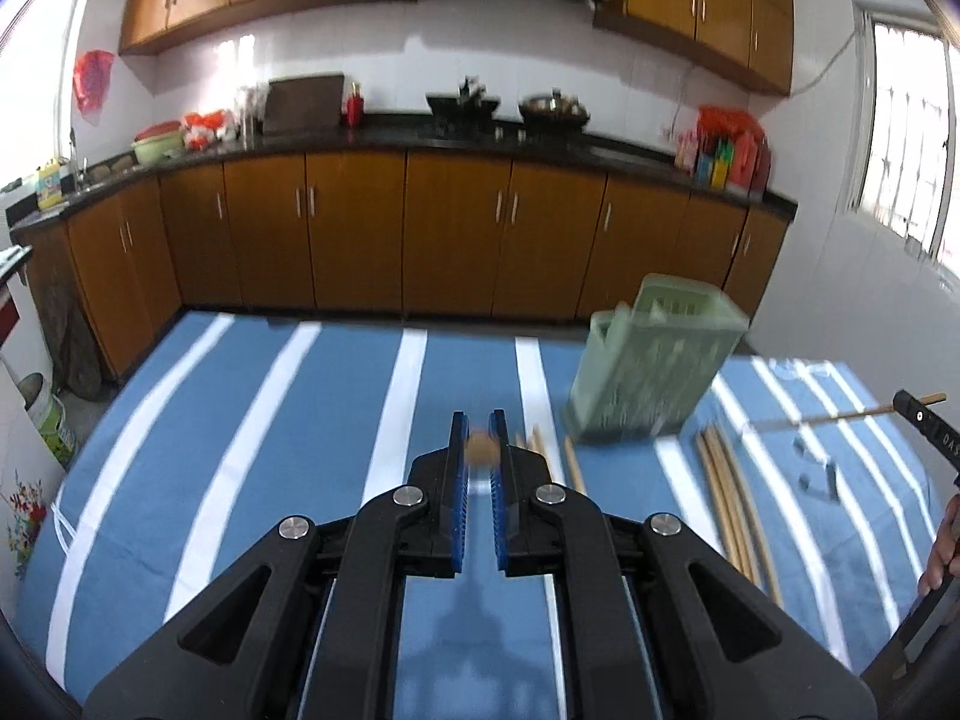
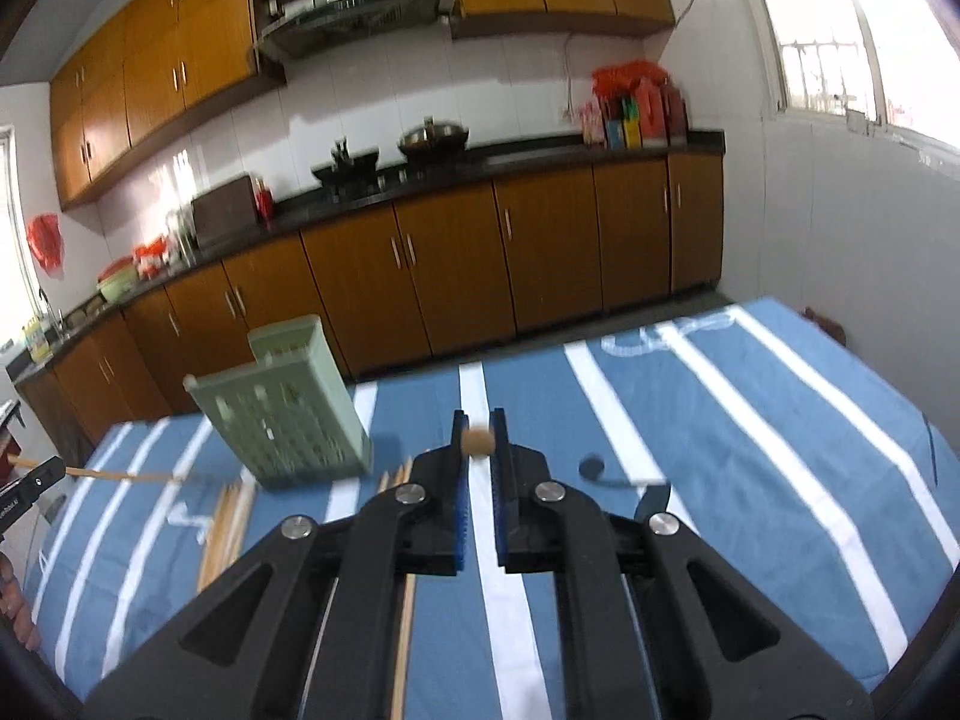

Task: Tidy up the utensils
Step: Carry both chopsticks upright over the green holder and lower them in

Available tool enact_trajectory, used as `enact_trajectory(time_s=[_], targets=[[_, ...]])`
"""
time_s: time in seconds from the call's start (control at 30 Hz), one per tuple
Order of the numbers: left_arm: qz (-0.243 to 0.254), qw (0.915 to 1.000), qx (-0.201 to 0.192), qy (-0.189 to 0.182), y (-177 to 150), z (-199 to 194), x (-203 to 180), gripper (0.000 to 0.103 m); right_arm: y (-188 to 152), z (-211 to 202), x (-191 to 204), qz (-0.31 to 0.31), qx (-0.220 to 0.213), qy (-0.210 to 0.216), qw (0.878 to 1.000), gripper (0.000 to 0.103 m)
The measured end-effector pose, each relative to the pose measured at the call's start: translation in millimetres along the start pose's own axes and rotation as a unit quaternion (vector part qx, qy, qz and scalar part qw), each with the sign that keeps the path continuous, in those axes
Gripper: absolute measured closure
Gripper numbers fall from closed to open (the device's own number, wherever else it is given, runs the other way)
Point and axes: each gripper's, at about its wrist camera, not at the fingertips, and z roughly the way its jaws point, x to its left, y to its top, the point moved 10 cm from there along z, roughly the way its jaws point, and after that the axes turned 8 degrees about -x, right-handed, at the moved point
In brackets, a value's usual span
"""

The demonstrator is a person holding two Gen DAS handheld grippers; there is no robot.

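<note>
A pale green slotted utensil holder (image 1: 651, 369) stands on the blue striped tablecloth; it also shows in the right wrist view (image 2: 288, 408). Several wooden chopsticks (image 1: 729, 498) lie on the cloth beside it, and in the right wrist view (image 2: 225, 522). My left gripper (image 1: 480, 447) is shut on a wooden chopstick seen end-on (image 1: 482, 449). My right gripper (image 2: 479, 441) is shut on another chopstick, seen end-on (image 2: 478, 441). In the left wrist view the right gripper (image 1: 927, 420) holds its chopstick (image 1: 840, 417) pointing toward the holder. The left gripper (image 2: 27, 486) shows at the left edge.
The table edge (image 1: 300, 317) faces brown kitchen cabinets (image 1: 360, 234) and a dark countertop with pots. A window wall stands at the right (image 1: 912, 138). A white bucket (image 1: 48, 414) sits on the floor at the left.
</note>
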Motion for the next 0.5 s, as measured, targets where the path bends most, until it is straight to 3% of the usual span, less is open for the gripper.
enact_trajectory(time_s=[0.5], targets=[[0.008, 0.9994, -0.033, 0.006, 43, 2, -3, 0.096, 45, 0, 9, -0.009, -0.039, -0.002, 0.999, 0.095]])
